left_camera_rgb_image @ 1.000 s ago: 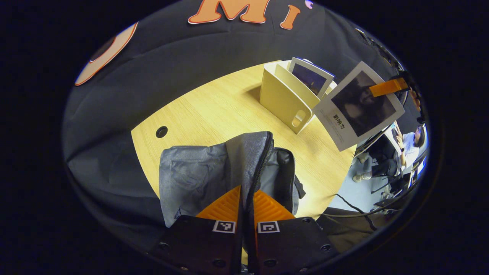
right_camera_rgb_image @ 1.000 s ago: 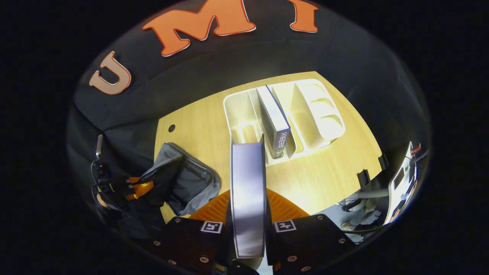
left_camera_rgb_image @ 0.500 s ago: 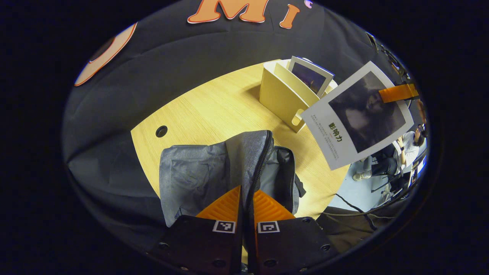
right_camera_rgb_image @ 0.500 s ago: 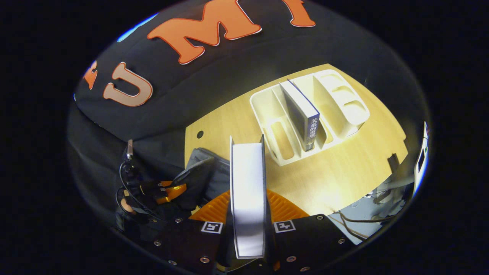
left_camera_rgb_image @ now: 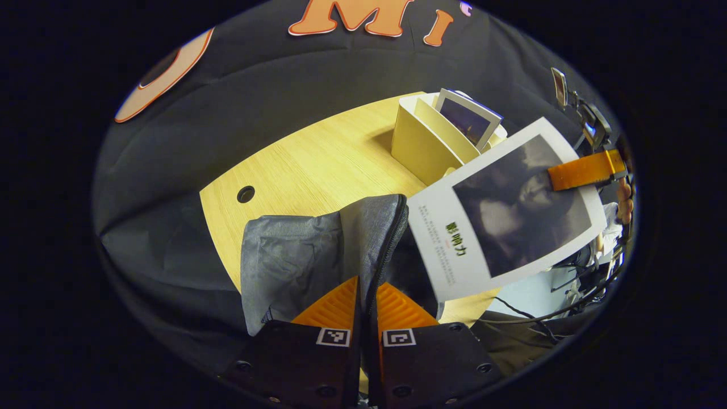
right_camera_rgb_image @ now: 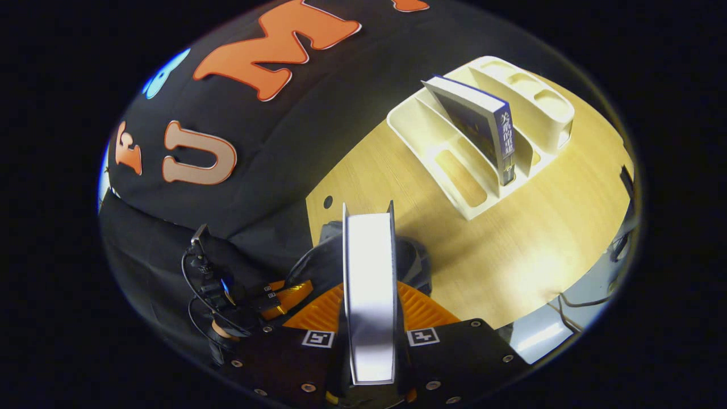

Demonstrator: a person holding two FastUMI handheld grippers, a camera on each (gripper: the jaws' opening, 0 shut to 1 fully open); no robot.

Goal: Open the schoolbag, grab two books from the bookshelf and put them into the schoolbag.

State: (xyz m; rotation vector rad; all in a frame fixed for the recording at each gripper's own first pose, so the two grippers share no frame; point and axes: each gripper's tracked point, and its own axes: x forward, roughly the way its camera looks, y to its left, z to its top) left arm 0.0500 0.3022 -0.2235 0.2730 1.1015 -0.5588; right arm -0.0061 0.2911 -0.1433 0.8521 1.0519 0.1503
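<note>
Right gripper jaws clamping book above open schoolbag, left gripper jaws pinching its zipper edge, second book in bookshelf, wooden desk

Right gripper clamps a book edge-on, both fingers pressing its covers. Schoolbag just beyond, on the table. Left gripper at near left. Bookshelf far right, one book leaning inside.

The light wooden worktop has a round cable hole near its far left corner. Black cloth hangs behind its far edge, and cables trail beyond its near right edge.
</note>
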